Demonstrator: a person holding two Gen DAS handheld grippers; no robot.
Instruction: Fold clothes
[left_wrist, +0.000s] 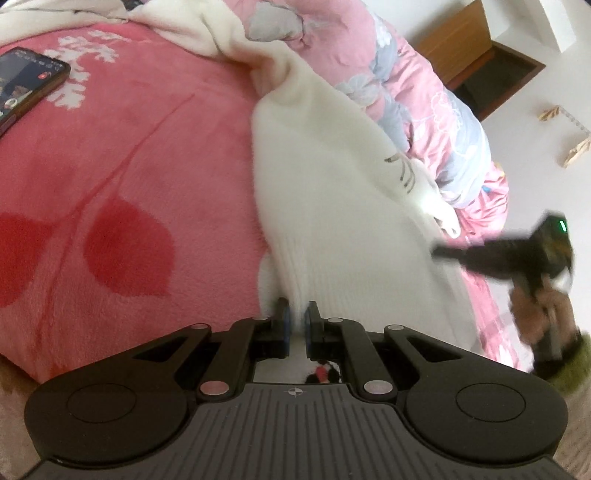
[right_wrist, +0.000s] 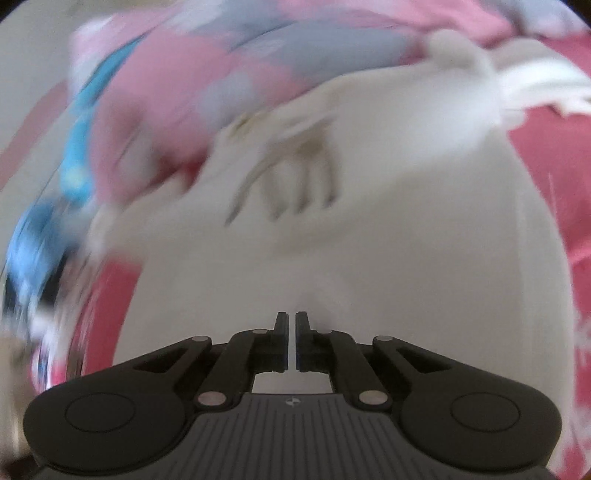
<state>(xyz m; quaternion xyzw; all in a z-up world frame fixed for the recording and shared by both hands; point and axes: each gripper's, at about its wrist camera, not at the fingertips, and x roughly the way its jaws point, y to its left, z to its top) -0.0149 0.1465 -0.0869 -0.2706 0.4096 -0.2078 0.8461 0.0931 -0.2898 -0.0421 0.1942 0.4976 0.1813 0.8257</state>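
Nearest to us in the left wrist view, our left gripper (left_wrist: 297, 312) has its jaws drawn close, a narrow gap left between the blue pads, and the ribbed hem of the white knit sweater (left_wrist: 332, 206) sits in that gap, pinched between them. From there the sweater runs away from the jaws up the middle of the view, spread flat on the pink fleece blanket (left_wrist: 129, 155), which shows red leaf shapes to the left. In the right wrist view, heavily blurred, our right gripper (right_wrist: 291, 321) has its jaws almost together with only a thin slit between them; white knit lies right at the tips and a strip of white shows in the slit, so it looks clamped on the sweater (right_wrist: 369, 229), though the blur keeps us from being sure. Seen from the left camera, that same right gripper (left_wrist: 443, 253) meets the sweater's right edge, a hand (left_wrist: 539, 314) behind it. Farther out, a pink and grey floral quilt (left_wrist: 413, 110) is bunched along the sweater's right side. At the far left a smartphone (left_wrist: 26, 85) rests on the blanket, and beyond the quilt stands a wooden nightstand (left_wrist: 480, 62).
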